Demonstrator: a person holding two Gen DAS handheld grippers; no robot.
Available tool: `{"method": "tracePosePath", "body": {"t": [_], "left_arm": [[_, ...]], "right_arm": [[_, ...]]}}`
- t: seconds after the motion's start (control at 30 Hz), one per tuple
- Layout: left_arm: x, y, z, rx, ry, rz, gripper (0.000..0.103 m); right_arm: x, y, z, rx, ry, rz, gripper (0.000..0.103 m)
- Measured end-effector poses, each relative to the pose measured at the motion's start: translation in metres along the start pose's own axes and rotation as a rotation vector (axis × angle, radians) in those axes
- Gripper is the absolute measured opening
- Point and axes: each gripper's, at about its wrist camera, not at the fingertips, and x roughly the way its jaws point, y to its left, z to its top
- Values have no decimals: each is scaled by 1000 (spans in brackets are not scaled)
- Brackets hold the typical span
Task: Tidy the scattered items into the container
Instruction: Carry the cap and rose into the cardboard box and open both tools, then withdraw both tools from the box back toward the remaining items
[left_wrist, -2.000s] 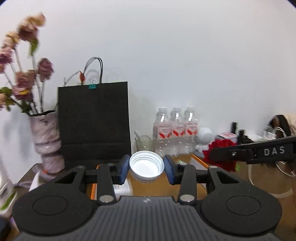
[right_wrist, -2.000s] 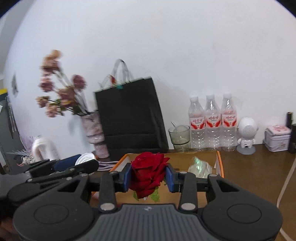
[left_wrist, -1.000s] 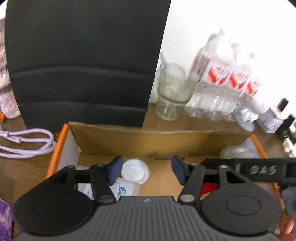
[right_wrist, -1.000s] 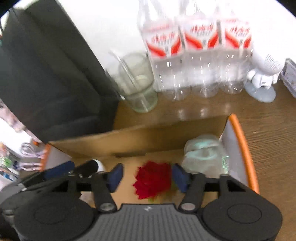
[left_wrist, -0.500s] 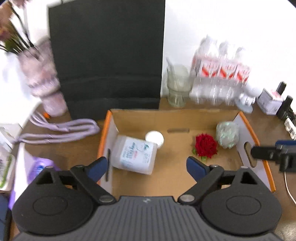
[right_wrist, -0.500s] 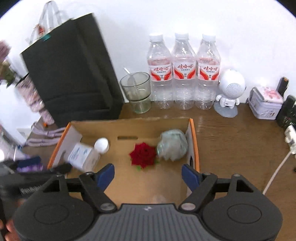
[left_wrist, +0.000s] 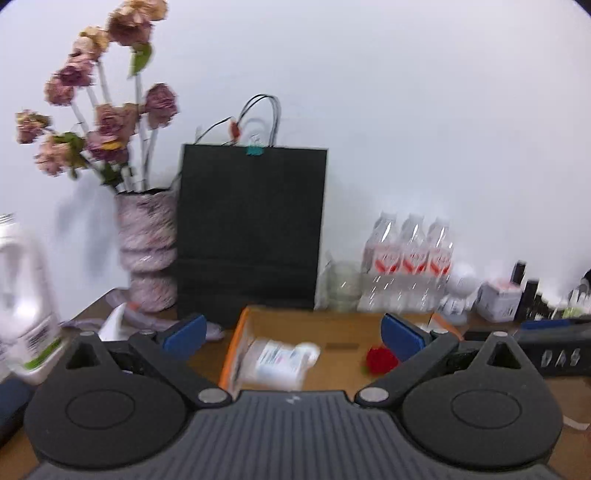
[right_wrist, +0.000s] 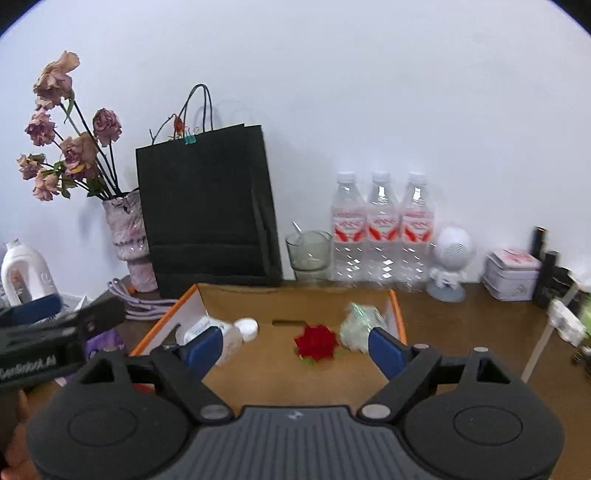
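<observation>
Cardboard box (right_wrist: 295, 373) with orange edges sits on the tabletop (right_wrist: 461, 325) in front of the black paper bag (right_wrist: 207, 206), and I see three things lying in it: a white bottle (right_wrist: 229, 334) on its side toward the box's left wall, a red rose (right_wrist: 317, 341) near the middle, and a crumpled greenish wrap (right_wrist: 356, 326) against the right wall. My left gripper (left_wrist: 291, 334) and right gripper (right_wrist: 295, 349) both hang above the near edge of the box, jaws wide and holding nothing.

My worry is the clutter outside the box. A purple packet (right_wrist: 105, 341) lies just beside the left wall, near the lilac cord (right_wrist: 140, 304); reaching for it from this height, I could clip the box wall and shove the box, or snag the cord. The left view is smeared, so I judge positions from it poorly. A white jug (left_wrist: 26, 306) stands close at the tabletop's left edge and would tip easily if my left gripper swung wide.

Readable writing is scarce: the other gripper's side shows letters that look like "DAS" in the left view. The red labels on the three water bottles (right_wrist: 382, 229) are too small to read.
</observation>
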Motion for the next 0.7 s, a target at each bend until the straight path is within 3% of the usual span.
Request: {"method": "tracePosePath", "body": {"t": [0.13,0.2,0.3,0.43,0.57,0.7], "left_arm": [[-62,6,-45,-25,-32,-8,103],[-90,5,-74,-34,-38,20,103],[-122,9,-110,-66,7,15,103],[-163,15,-149,-33,64,-9,103],[-180,20,-166,-7,86,-11,103],[-171,24,-165,-33,113,-9,101]], "right_arm": [[-54,11,-44,6,-57,97,87],[-76,18,-70,-17,-75,90,88],[-107,26,-116,-29,-86,62,89],[-146,30,-177,-43,-54,95,89],[-182,33,-216,-90,-65,95,89],[-182,34,-219,-94,-45,115,86]]}}
